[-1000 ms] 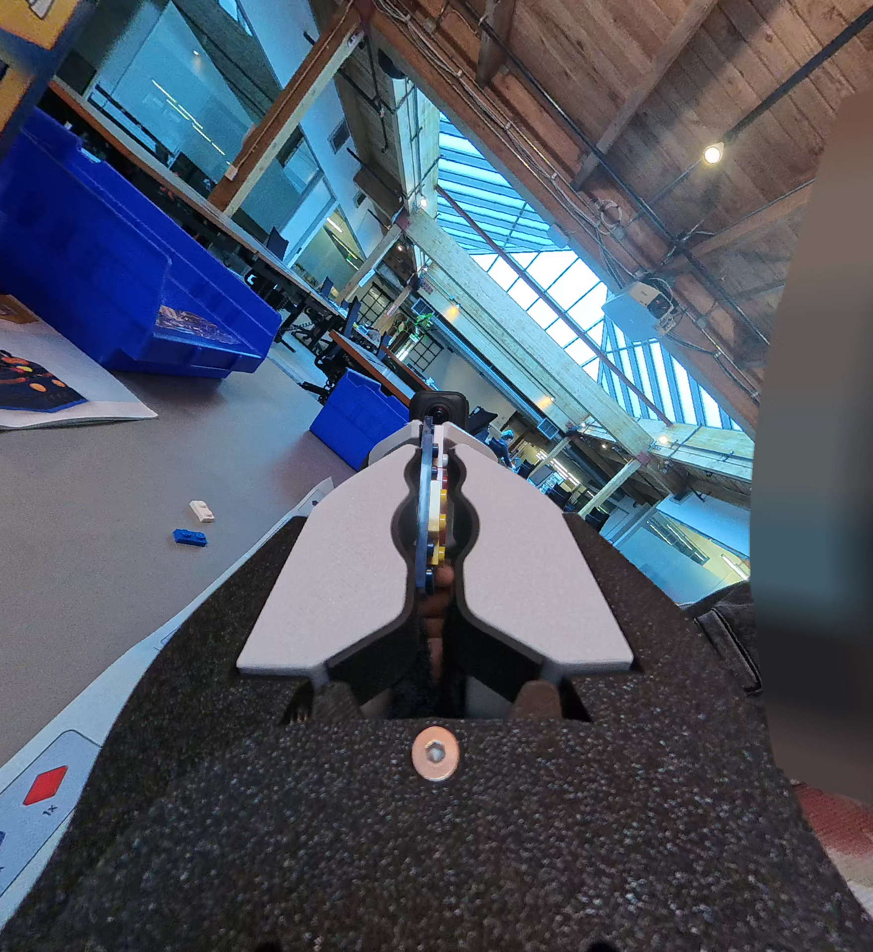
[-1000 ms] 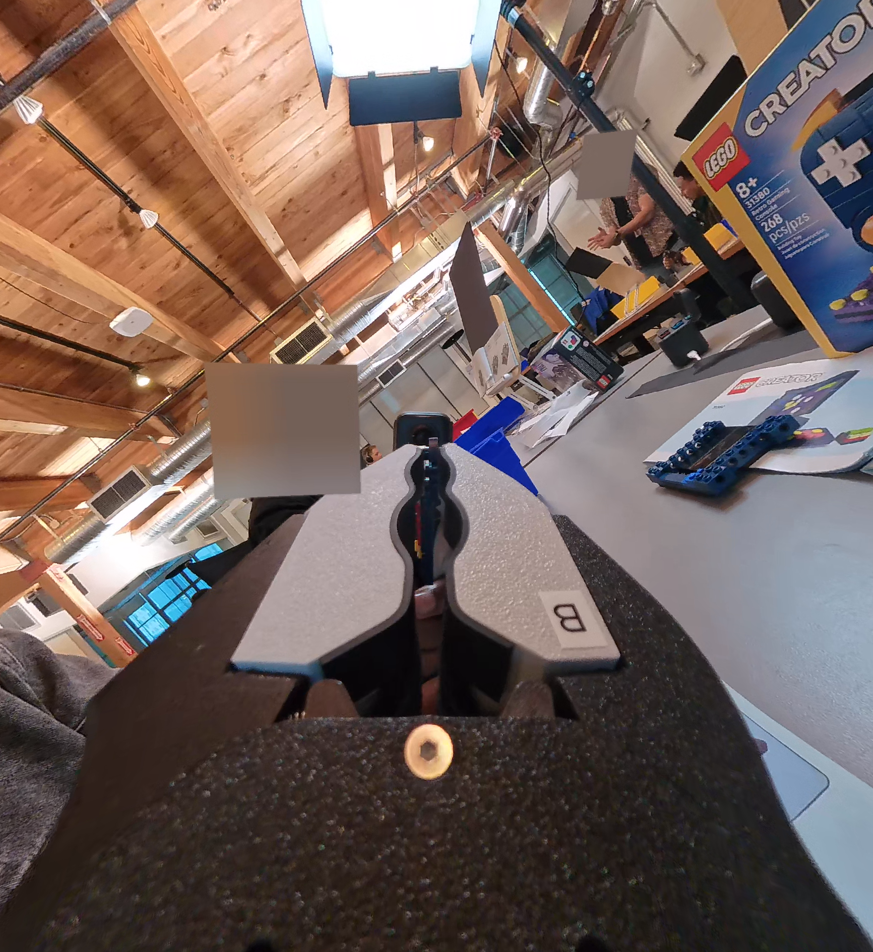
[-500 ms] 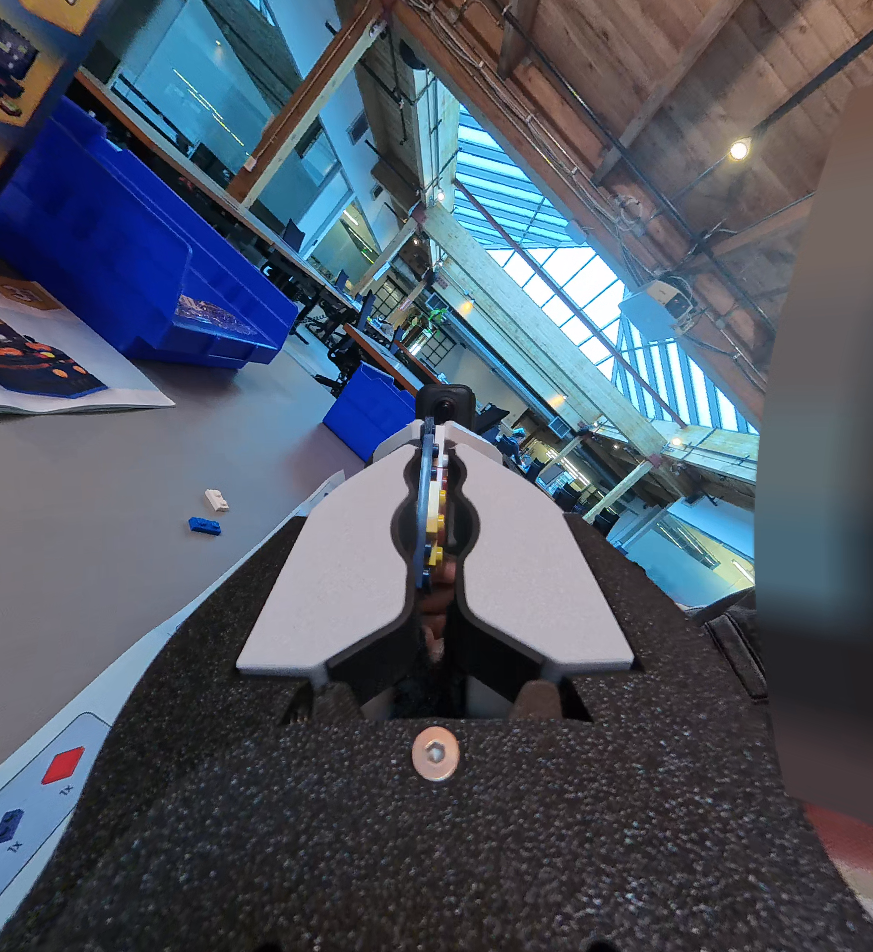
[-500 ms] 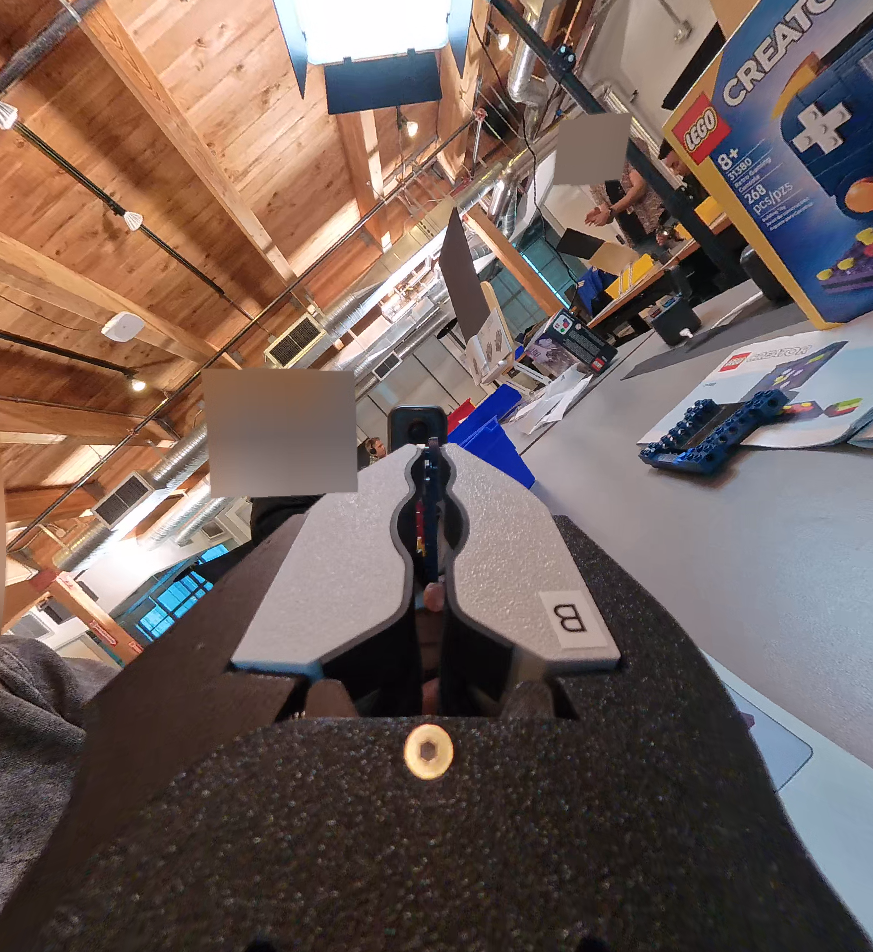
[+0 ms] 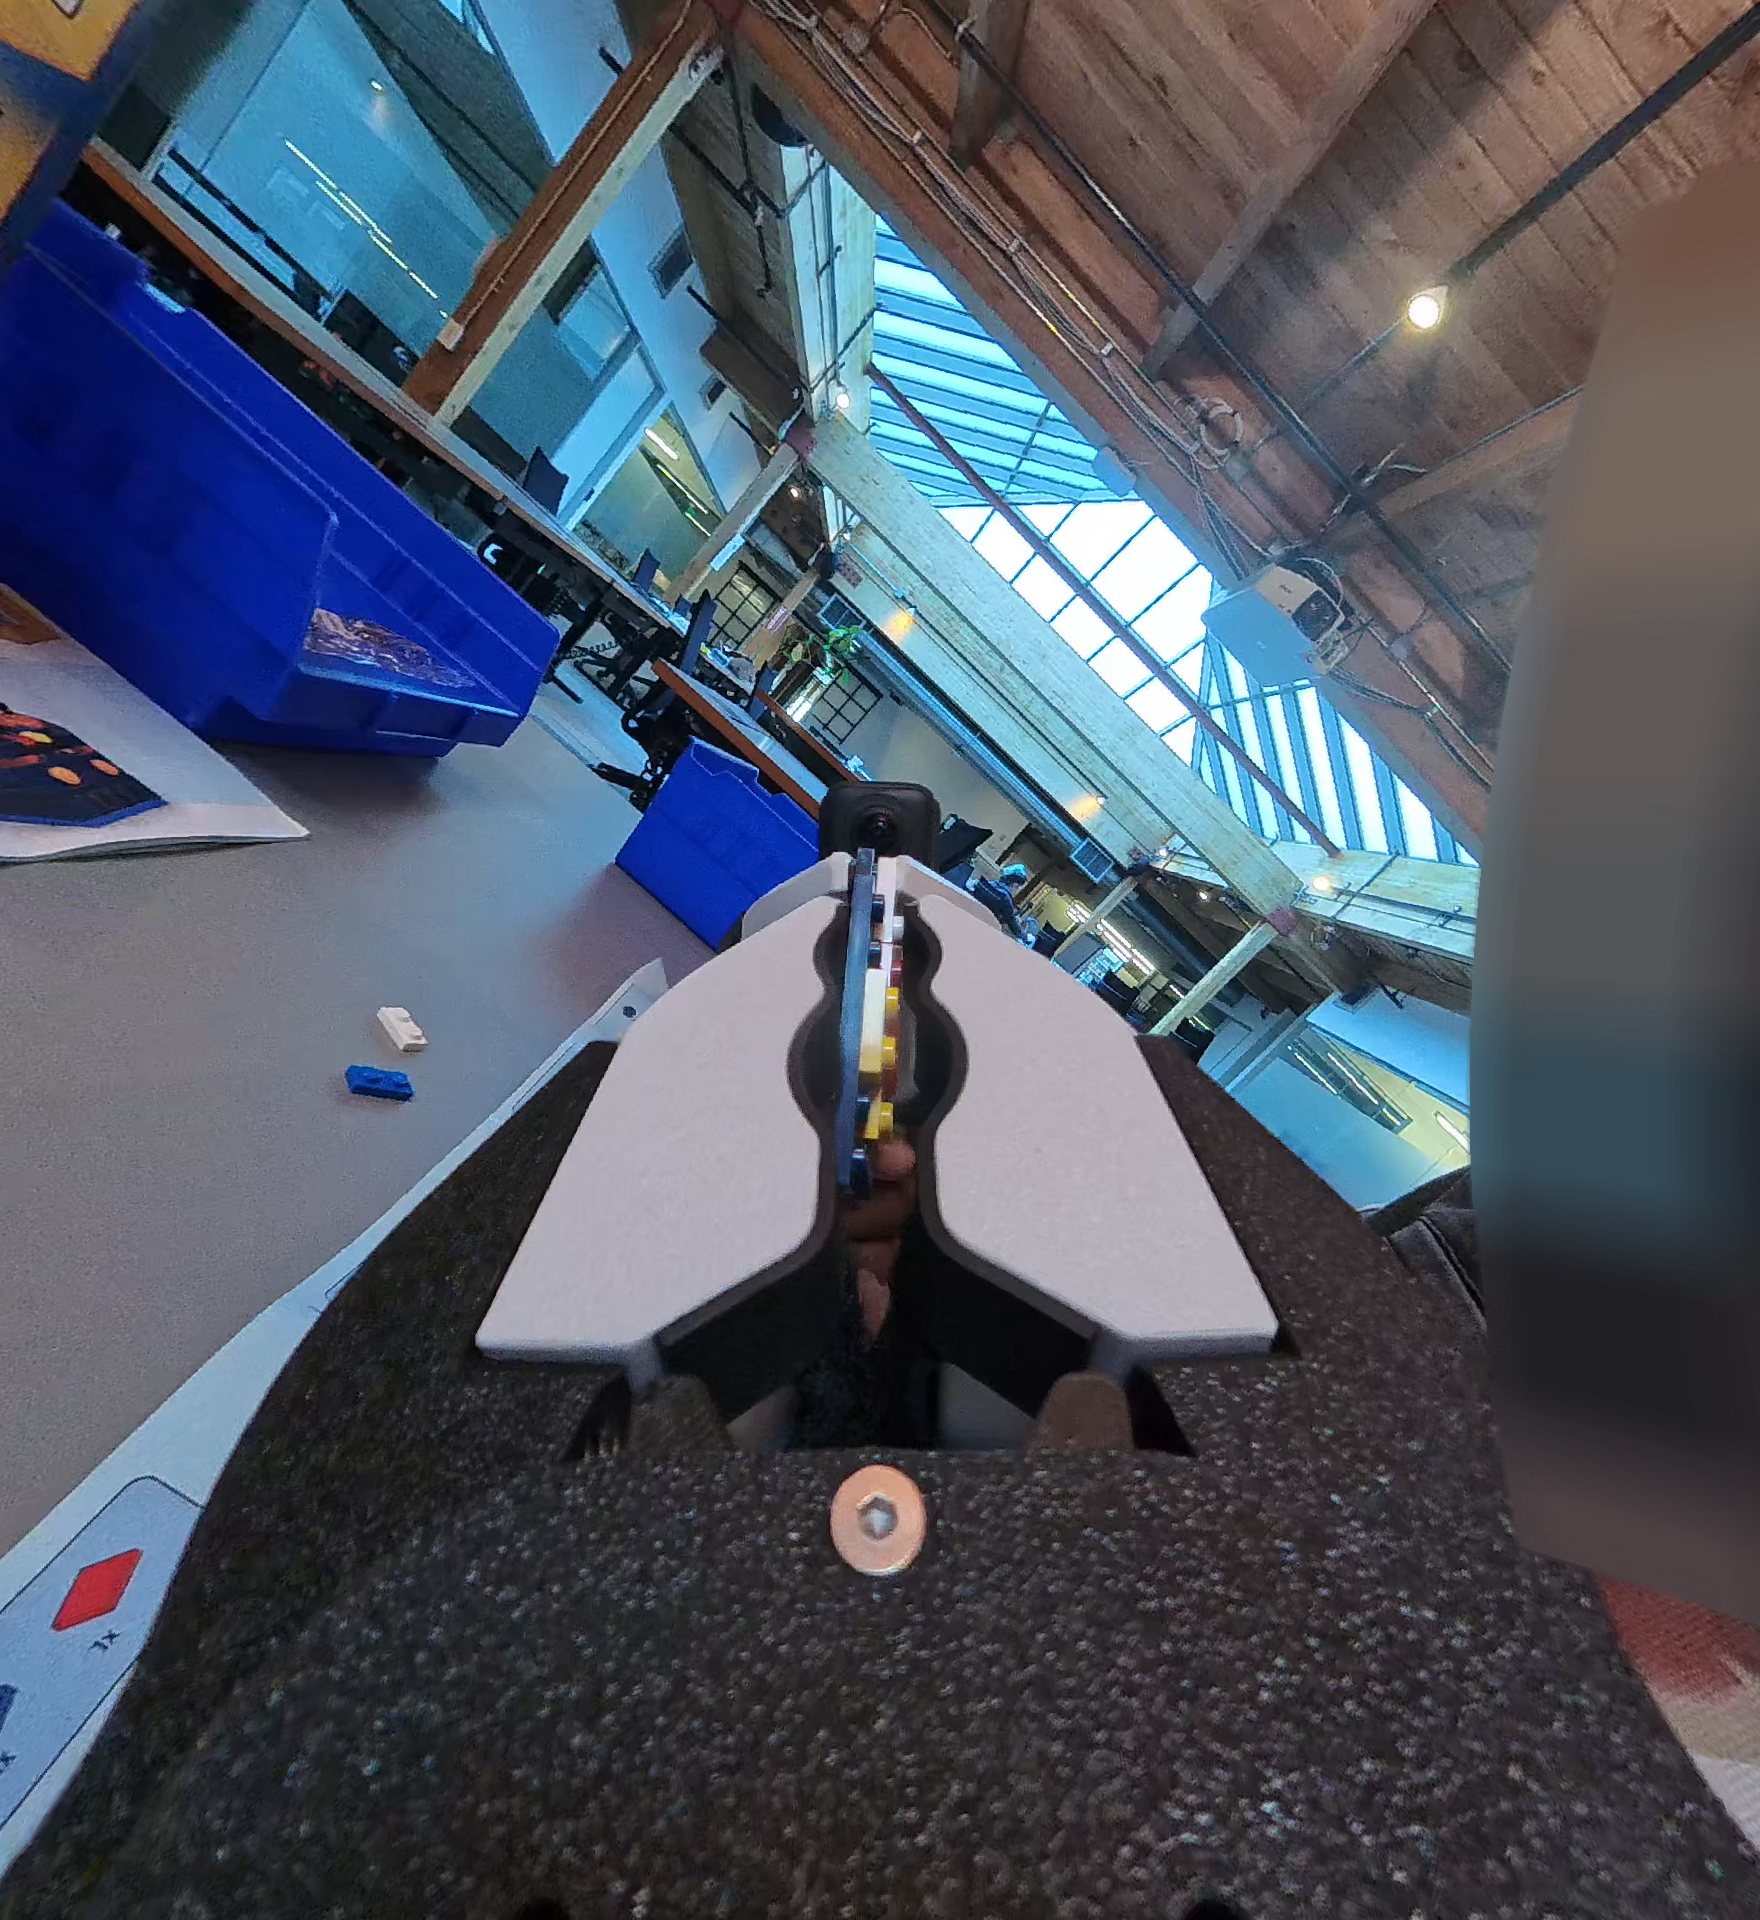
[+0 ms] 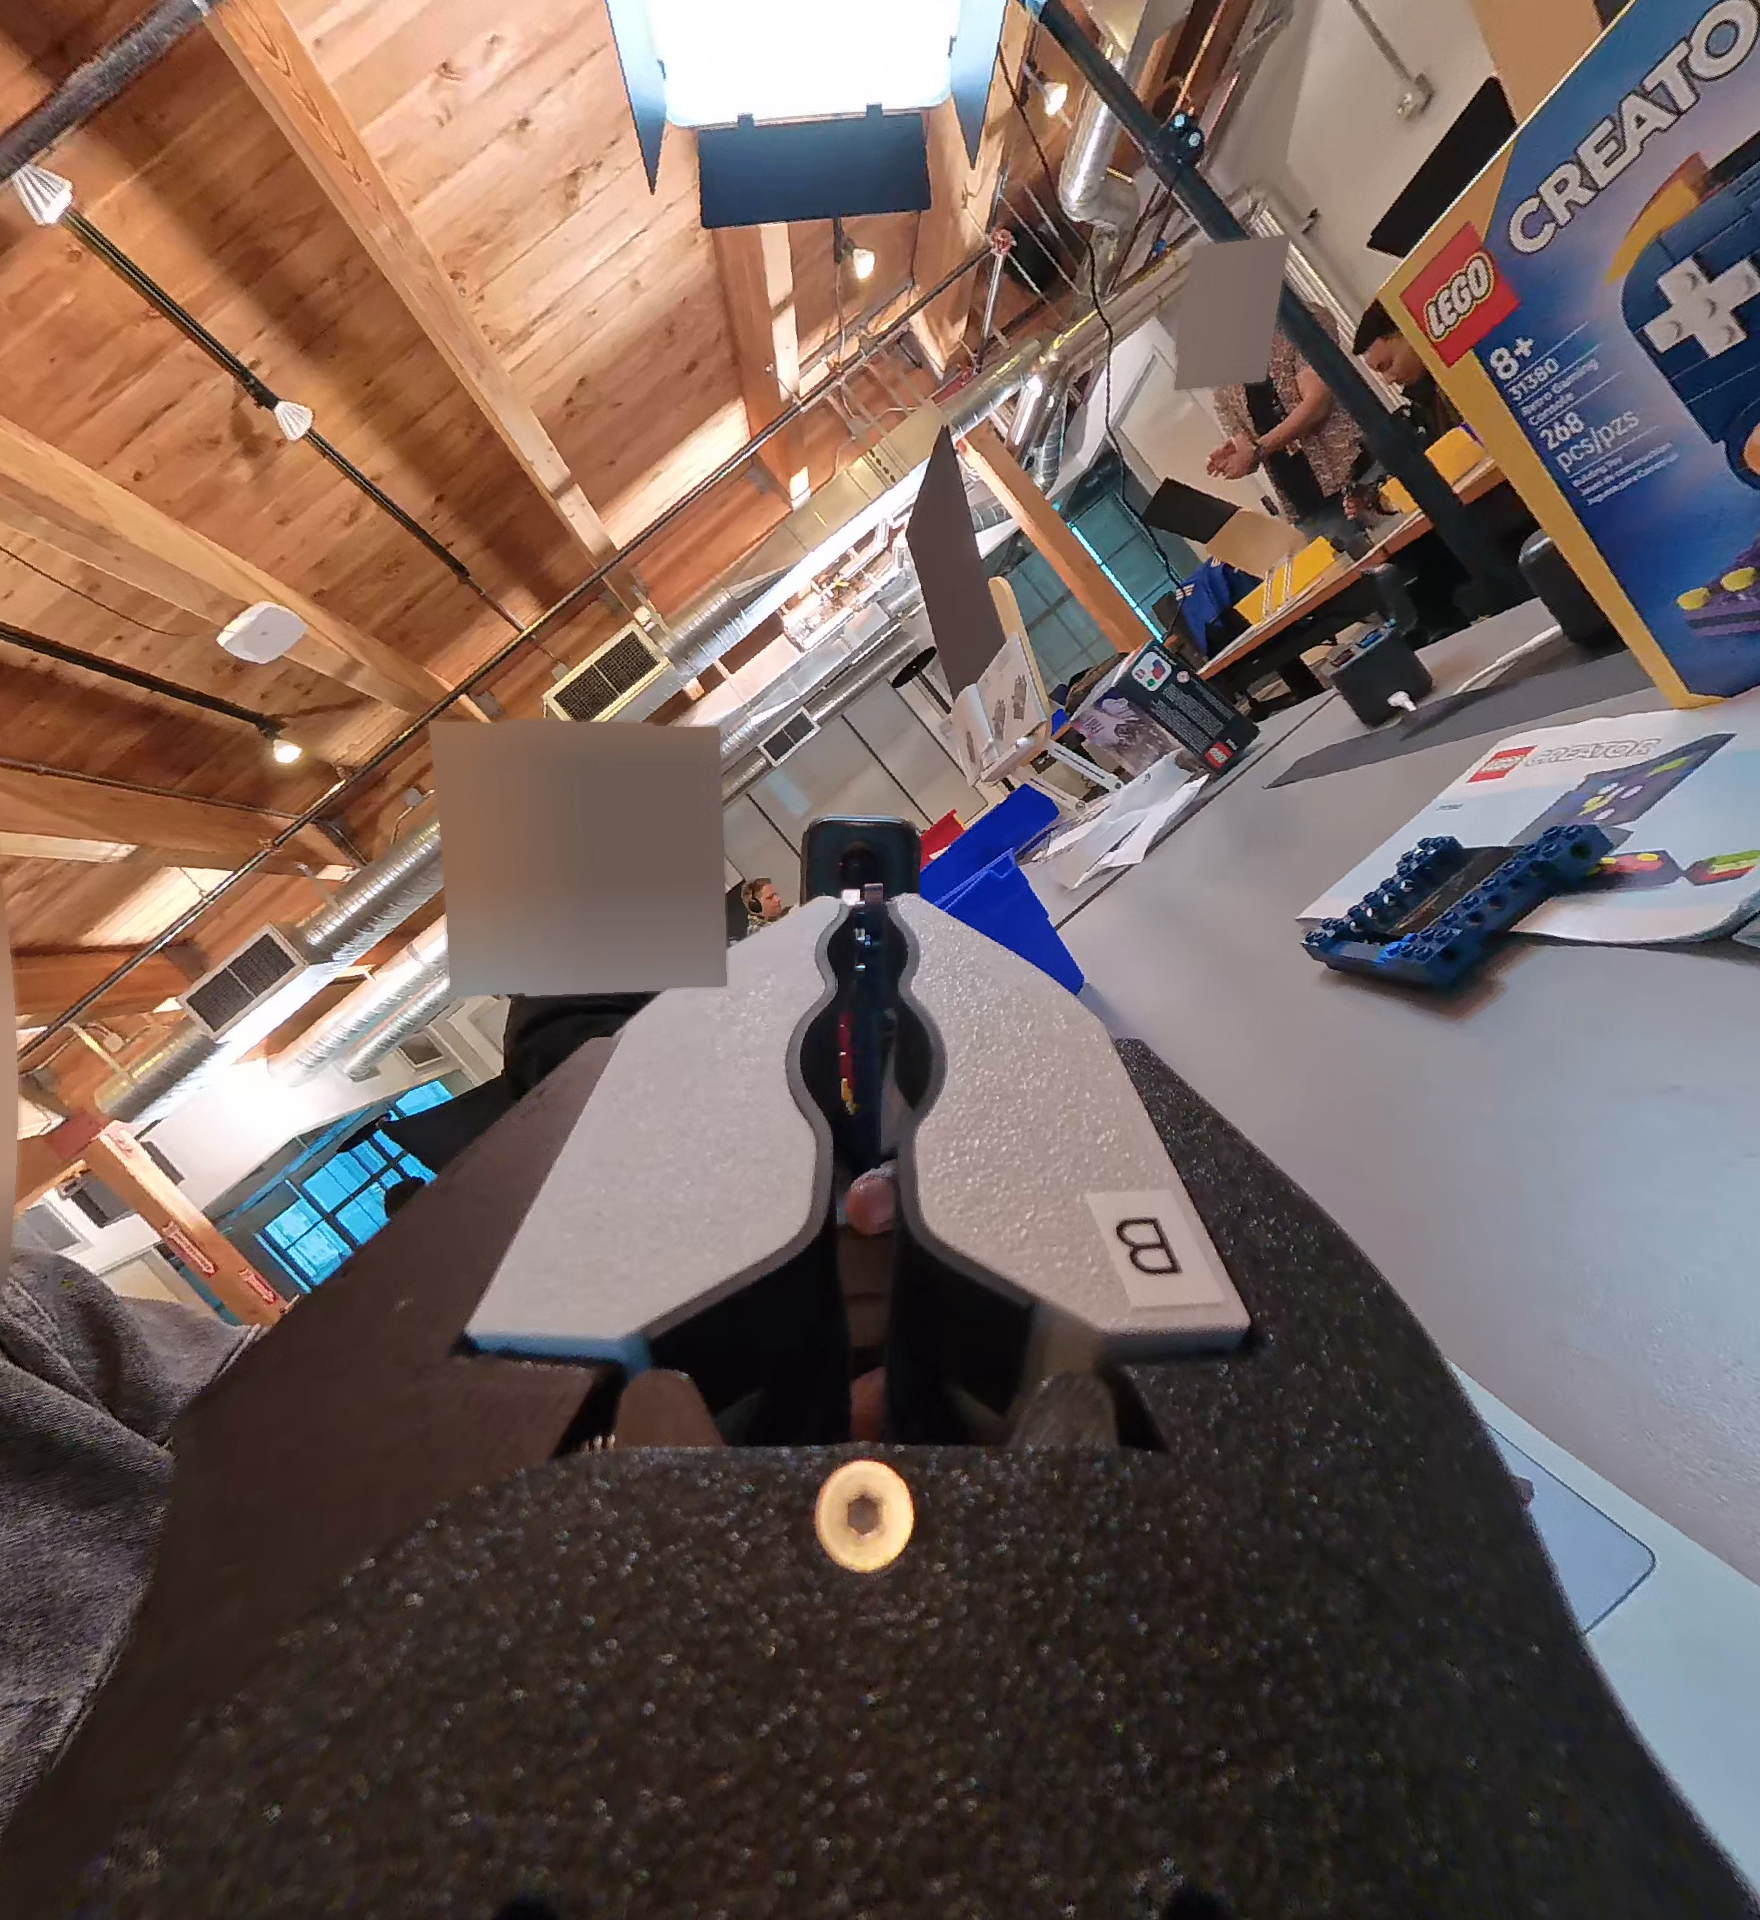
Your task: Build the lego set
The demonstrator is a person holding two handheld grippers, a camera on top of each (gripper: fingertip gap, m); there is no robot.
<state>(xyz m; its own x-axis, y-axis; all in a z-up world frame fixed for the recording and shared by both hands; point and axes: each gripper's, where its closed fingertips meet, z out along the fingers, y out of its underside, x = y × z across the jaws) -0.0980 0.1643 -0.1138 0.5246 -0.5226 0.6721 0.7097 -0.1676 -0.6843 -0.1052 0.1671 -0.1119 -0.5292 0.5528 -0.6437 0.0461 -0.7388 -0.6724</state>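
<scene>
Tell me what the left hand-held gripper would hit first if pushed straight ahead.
Likely the small black camera just past the left hand-held gripper, which is shut on a blue plate assembly. How far off the camera is, I cannot tell.

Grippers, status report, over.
Left gripper clamped on blue plate assembly. Right gripper clamped on dark thin plate. Both raised off table.
</scene>
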